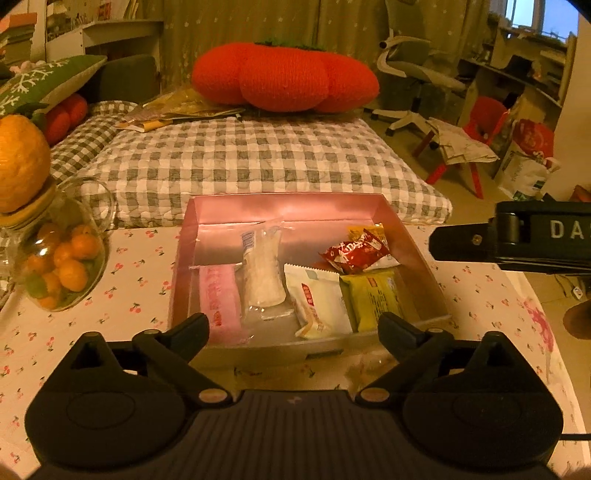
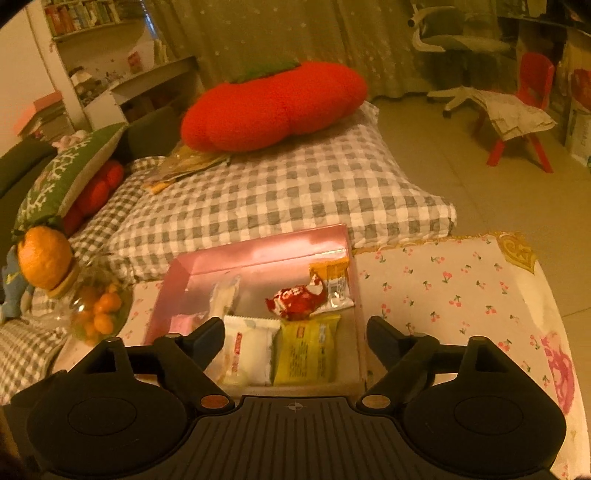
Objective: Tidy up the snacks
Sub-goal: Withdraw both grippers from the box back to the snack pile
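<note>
Both the left claw (image 1: 293, 326) and right claw (image 2: 295, 332) gape empty near the shiny pink cardboard box (image 1: 284, 208) on the table, where wrapped snack packets (image 1: 317, 306) lie side by side, apparently sorted

Glossy pink box (image 1: 280, 210) holds shiny plastic snack packets (image 1: 371, 299); printed cloth covers the worktop (image 1: 140, 273); the jar (image 1: 74, 236) is clear glass.

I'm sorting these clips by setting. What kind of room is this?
Most likely a lived-in room at home, a bedroom or living room: a checked quilt with a tomato-shaped cushion, an office chair, and bookshelves behind.
</note>
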### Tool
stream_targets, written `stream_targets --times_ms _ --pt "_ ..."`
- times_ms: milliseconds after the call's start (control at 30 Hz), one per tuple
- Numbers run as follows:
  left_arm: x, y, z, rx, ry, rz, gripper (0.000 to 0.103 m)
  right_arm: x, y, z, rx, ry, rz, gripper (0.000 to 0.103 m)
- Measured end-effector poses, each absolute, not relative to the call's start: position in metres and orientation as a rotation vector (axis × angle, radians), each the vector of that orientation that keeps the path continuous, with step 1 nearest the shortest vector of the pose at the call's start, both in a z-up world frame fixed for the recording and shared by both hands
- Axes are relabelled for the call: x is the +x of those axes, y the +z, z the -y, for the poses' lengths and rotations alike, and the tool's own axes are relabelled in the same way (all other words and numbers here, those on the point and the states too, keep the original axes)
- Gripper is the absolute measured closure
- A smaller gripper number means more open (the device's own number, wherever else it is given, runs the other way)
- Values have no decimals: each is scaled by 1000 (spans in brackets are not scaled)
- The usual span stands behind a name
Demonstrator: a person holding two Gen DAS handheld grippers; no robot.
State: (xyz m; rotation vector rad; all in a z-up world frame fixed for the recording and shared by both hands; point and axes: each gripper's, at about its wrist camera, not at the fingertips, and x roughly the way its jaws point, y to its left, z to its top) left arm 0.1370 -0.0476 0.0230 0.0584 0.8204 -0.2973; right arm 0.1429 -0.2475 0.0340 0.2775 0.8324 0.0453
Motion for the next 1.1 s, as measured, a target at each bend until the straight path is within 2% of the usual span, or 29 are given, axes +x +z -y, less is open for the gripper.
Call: stream_targets --times_ms 600,1100 --pt "98 12 11 76 -336 -873 1 82 28 225 180 122 -884 9" --pt "76 -6 -21 2 -347 -878 1 41 -7 208 36 133 -861 5"
